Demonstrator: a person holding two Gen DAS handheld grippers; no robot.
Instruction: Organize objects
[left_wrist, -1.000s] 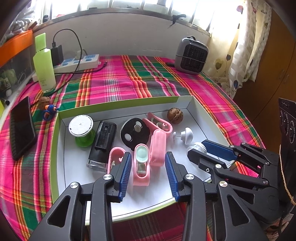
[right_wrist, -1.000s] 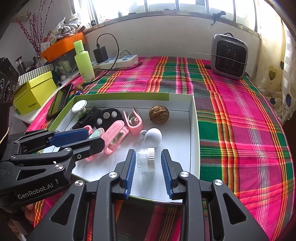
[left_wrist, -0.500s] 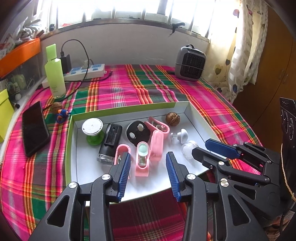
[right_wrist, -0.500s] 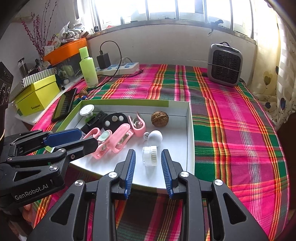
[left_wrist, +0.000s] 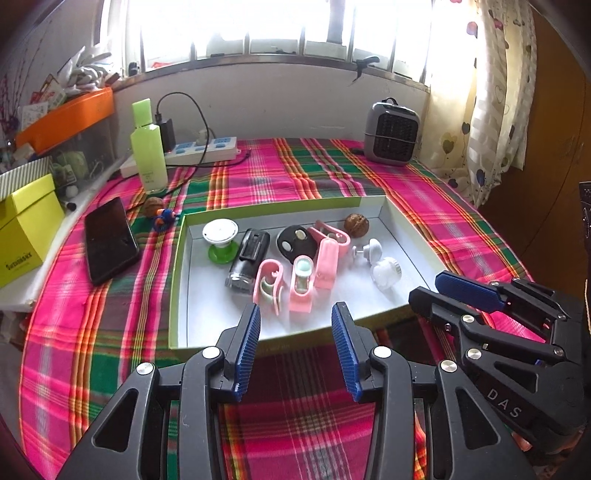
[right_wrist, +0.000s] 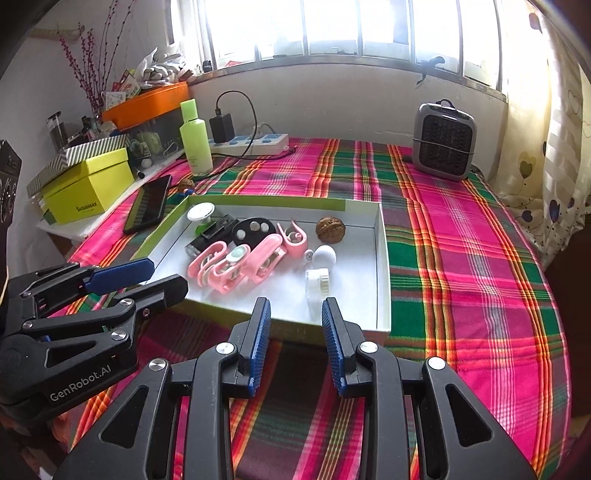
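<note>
On the far left of the tabletop (left_wrist: 424, 192), under its pink and green plaid cloth, a black phone (left_wrist: 109, 240) lies flat, with a tall green bottle (left_wrist: 147, 147) standing behind it. Right of the phone sits the shallow white tray (left_wrist: 177, 295) with the green rim, and everything I am sorting lies inside it.

Inside the tray, from the left: a white-topped green spool (left_wrist: 220, 240), a black cylinder (left_wrist: 247, 260) lying on its side, a black disc (left_wrist: 295, 242), then a cluster of pink clips (left_wrist: 303, 277) touching one another. Right of those sit a walnut (left_wrist: 357, 223) near the back wall, a white knob (left_wrist: 369, 250) and a small white jar (left_wrist: 386, 272) on its side.

My left tongs (left_wrist: 295, 321) hang over the tray's near rim, partly open, with nothing between the blue pads; the pink clips lie just beyond the tips, not touching them.

My right tongs (right_wrist: 295, 314) hang beside the left ones, over the same near rim. They are also partly open, a little narrower, and empty. The white jar lies just past their tips, in line with the gap.

At the far right, near the wall, stands a small grey heater (right_wrist: 445, 142).
</note>
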